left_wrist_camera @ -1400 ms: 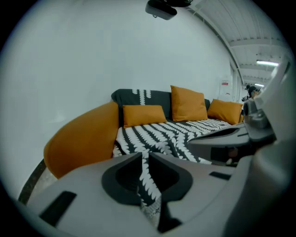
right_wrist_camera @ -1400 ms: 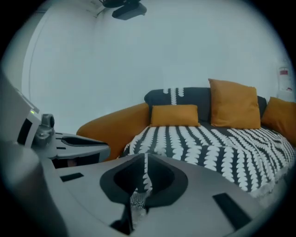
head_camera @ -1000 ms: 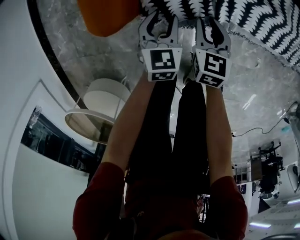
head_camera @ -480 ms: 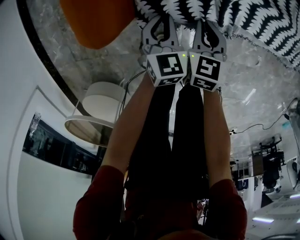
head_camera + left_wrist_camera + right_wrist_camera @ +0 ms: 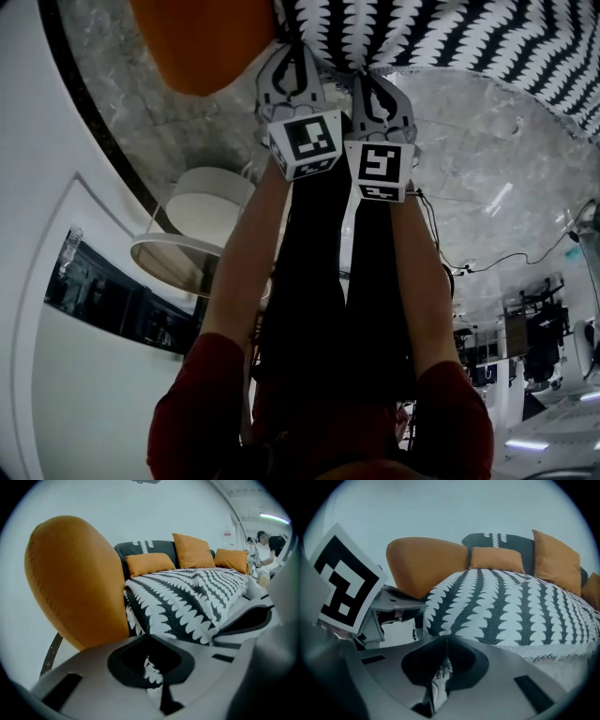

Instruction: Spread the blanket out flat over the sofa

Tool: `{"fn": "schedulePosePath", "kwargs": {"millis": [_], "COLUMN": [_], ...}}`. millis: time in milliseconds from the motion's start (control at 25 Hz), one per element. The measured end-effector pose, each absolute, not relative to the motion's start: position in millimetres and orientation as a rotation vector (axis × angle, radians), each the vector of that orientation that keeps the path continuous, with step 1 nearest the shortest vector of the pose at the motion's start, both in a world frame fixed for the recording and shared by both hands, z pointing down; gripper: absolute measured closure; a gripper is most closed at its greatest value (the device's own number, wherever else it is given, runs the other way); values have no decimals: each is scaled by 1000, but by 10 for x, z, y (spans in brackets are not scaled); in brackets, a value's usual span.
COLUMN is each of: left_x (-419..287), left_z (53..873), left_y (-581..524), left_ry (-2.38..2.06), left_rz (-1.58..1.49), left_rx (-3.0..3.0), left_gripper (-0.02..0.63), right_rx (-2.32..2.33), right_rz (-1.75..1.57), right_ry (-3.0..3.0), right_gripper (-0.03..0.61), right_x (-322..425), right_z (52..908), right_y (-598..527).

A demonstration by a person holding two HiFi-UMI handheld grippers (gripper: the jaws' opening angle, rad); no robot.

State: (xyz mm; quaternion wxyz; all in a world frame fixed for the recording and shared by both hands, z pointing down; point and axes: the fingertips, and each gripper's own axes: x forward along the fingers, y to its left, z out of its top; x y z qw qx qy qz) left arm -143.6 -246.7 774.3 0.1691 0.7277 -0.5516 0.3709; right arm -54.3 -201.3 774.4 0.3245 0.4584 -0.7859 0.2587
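We're at the front edge of the sofa [image 5: 140, 548] now, and the black-and-white leaf-patterned blanket [image 5: 187, 602] already lies across the seat, starting right against the big orange armrest [image 5: 75, 578] and running away from it to the orange throw cushions [image 5: 192, 550] at the back. From the head view the left gripper [image 5: 298, 54] sits just beside the armrest [image 5: 202, 42], with the right gripper [image 5: 377, 82] touching-close on its far side, both reaching under the blanket's [image 5: 450, 37] near hem. Both sets of jaws are closing, and there's cloth in each. In the left gripper view, the left gripper [image 5: 149, 638] has its tips drawn together on a fold of patterned fabric. In the right gripper view, the right gripper [image 5: 446, 640] pinches the hem the same way, one step further from the armrest [image 5: 426, 564]. So the grab looks made. The blanket [image 5: 511, 602] covers most of the seat but rises in a rounded hump, and its fringed edge trails away from the armrest. By our reckoning, the draping is largely done. What's left is to draw this hem out, take the bulge down and square the edge along the front.
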Motion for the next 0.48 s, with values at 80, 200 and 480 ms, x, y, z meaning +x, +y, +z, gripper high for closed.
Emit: {"fn": "schedulePosePath", "kwargs": {"millis": [80,200,480], "left_x": [-1444,-1446,-1452], "left_z": [7789,7820,7852], "left_y": [-2445,-2452,-2491], "left_ry": [-1567,-1563,-1551], "left_rz": [1058,1048,1038], "left_rx": [2064,2075,2094], "left_gripper": [588,588,589], "right_rx": [1196,1175,1179], "right_rz": [702,704,735], "right_ry": [-2071,-2070,-2051], "right_gripper": [558,559,560], "right_x": [-543,-534,-561], "right_z": [7791,7866,7955], "right_y": [-1999,-2011,-2021]}}
